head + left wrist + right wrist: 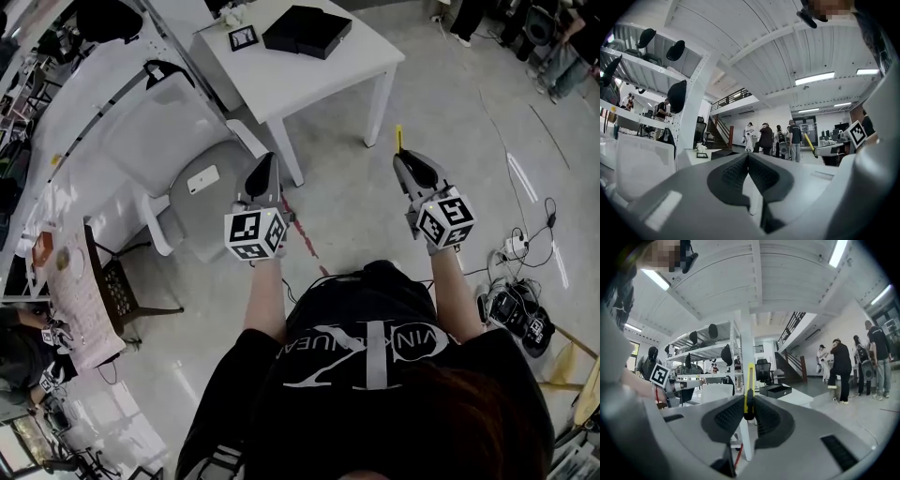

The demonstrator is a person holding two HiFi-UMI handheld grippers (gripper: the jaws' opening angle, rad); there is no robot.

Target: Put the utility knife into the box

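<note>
Utility knife (749, 380), slim, yellow, between ribbed fingers (726, 417) of right gripper (748, 411)

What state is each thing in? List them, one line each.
Left tool: shut, nothing between its jaws.
Right tool: shut on the knife.
Knife: gripped, its yellow end sticking out past the tool's tips.
Box: on the white table, well apart from the knife.
</note>
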